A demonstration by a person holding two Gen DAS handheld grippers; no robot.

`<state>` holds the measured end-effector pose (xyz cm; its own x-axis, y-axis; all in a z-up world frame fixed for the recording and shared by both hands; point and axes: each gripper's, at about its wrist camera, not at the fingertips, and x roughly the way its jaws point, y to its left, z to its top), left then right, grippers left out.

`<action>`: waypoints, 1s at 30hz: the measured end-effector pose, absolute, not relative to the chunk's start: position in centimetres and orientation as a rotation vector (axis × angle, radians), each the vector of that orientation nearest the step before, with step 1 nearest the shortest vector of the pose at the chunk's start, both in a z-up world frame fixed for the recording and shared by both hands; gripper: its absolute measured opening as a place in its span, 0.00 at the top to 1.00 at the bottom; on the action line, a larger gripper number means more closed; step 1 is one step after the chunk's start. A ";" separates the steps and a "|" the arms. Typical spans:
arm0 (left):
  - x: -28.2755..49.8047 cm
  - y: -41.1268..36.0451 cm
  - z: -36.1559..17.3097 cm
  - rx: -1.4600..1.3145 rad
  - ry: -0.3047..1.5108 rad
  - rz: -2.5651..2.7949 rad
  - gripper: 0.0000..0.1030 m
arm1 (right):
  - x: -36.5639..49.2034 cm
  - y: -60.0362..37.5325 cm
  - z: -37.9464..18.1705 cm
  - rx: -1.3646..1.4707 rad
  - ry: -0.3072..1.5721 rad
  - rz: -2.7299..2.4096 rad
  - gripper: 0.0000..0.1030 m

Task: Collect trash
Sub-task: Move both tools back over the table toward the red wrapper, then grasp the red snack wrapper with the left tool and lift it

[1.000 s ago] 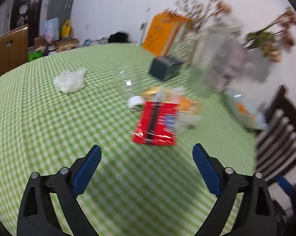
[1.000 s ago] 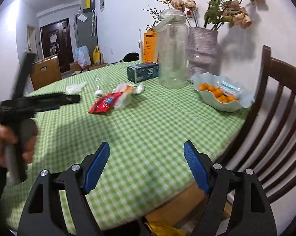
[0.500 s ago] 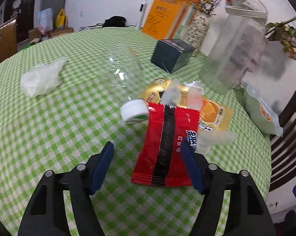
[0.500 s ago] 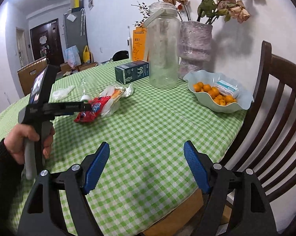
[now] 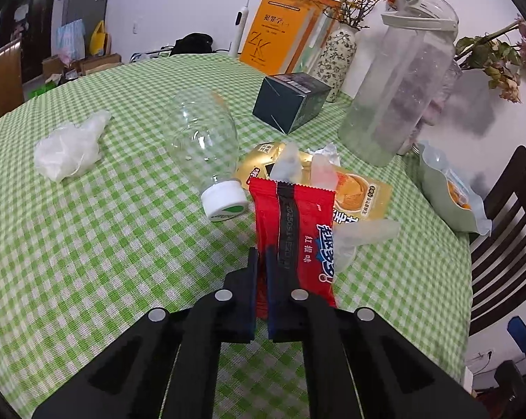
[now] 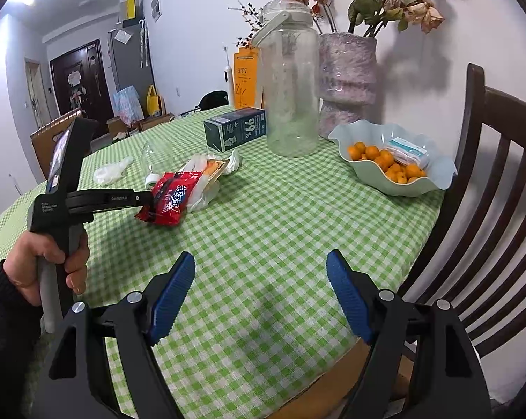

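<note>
My left gripper is shut on the near edge of a red snack wrapper, which lies on the green checked tablecloth; it also shows in the right wrist view, with the left gripper at its left edge. Beside it lie an empty clear bottle with a white cap, a gold wrapper, clear plastic scraps and a crumpled white plastic bag. My right gripper is open and empty above the table's near edge.
A dark green carton, a tall clear jug and vases stand at the back. A pale bowl of oranges sits at the right. A dark wooden chair stands by the table's right edge.
My left gripper moved forward to the red wrapper and shut on its near edge. My right gripper has stayed open and nearly still.
</note>
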<state>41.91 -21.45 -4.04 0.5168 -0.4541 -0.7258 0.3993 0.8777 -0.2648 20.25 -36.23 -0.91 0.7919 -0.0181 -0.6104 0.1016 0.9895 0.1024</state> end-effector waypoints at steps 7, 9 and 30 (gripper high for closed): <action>42.2 -20.7 -3.6 -0.155 0.861 -0.601 0.34 | 22.1 -35.5 -0.4 0.112 0.652 -0.052 0.27; 42.5 -20.8 -4.1 -0.161 0.883 -0.607 0.33 | 22.6 -35.5 -0.3 0.112 0.648 -0.047 0.27; 43.4 -21.5 -5.3 -0.111 0.892 -0.516 0.63 | 35.6 -34.2 -3.4 0.363 0.780 0.132 0.69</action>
